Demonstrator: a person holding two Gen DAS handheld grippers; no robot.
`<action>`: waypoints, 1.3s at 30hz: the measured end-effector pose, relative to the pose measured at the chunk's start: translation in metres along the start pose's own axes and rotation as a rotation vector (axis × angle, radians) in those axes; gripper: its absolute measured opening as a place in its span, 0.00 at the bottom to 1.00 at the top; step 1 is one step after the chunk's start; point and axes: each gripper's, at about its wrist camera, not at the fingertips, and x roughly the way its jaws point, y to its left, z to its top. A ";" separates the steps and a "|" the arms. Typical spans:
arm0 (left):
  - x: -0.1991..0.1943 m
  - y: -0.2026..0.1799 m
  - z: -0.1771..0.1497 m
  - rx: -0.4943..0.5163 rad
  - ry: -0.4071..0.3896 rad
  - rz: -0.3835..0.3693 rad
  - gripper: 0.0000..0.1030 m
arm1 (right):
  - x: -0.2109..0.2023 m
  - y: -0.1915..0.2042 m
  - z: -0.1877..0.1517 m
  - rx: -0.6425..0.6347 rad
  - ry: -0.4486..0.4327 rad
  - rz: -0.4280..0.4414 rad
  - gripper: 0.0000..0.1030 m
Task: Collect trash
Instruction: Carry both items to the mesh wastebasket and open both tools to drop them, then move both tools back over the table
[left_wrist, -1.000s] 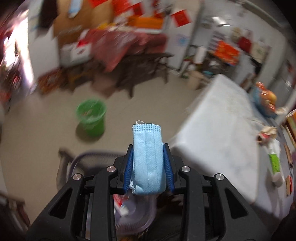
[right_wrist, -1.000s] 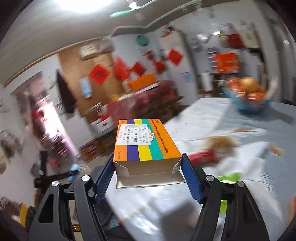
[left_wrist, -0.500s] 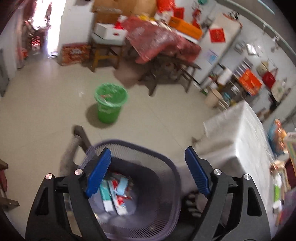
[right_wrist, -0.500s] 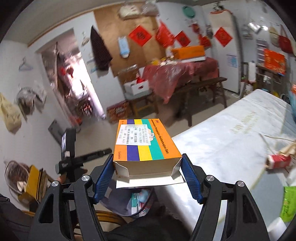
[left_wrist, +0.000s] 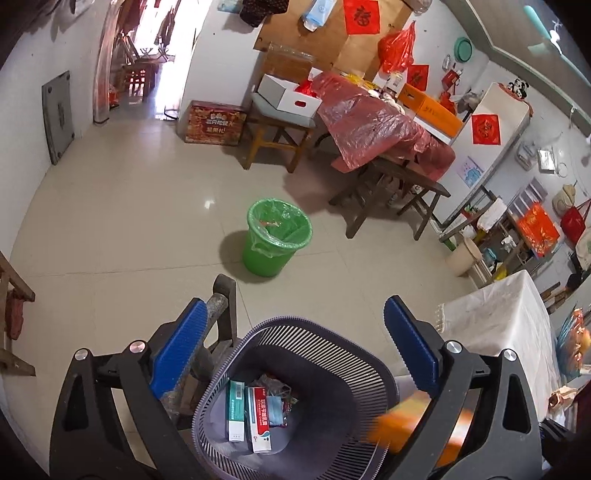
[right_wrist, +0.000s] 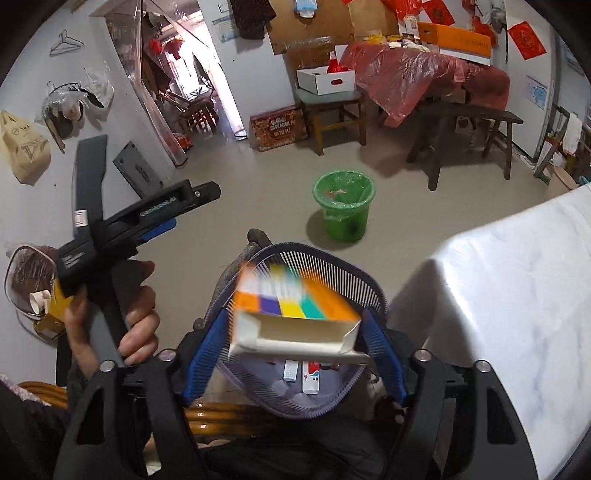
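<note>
Left gripper (left_wrist: 291, 332) wide open, nothing between the blue pads (left_wrist: 177, 341); jaws have just been opening. It hangs over a dark mesh basket (left_wrist: 332, 350). Seen from the right wrist, a hand (right_wrist: 136, 317) grips its handle, and the white lettering on its black body is too small to read. Right gripper (right_wrist: 295, 350) jaws have just been opening too; the striped carton (right_wrist: 295, 310) sits blurred between them, tilted, open flap end toward the camera, and the right pad looks clear of it; left-side contact I cannot tell. Carton is orange, purple, yellow, teal and orange in bands, with a white label that is smeared and unreadable. It is right above the basket mouth; in the left view it shows only as an orange blur (left_wrist: 402, 421) at the basket's right rim. In the basket: a teal-and-white box (left_wrist: 236, 411), a red-and-white box (left_wrist: 260, 421) touching it, a crumpled blue face mask (left_wrist: 277, 410) just beside those, some loose wrapper scraps behind. Print on the boxes is not legible. A green bin (left_wrist: 275, 238) with a green liner stands on the tiled floor well beyond the basket, with small scraps at the bottom. A table with a white cloth (right_wrist: 509, 310) is just to the right of the basket.
</note>
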 end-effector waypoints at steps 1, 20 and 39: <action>0.003 0.000 0.000 0.000 0.005 -0.001 0.90 | -0.001 0.001 0.001 0.003 -0.004 0.007 0.76; 0.013 -0.037 -0.019 0.146 0.052 -0.095 0.90 | -0.113 -0.076 -0.041 0.210 -0.284 -0.115 0.89; -0.044 -0.219 -0.093 0.615 0.046 -0.406 0.92 | -0.264 -0.208 -0.177 0.573 -0.584 -0.446 0.95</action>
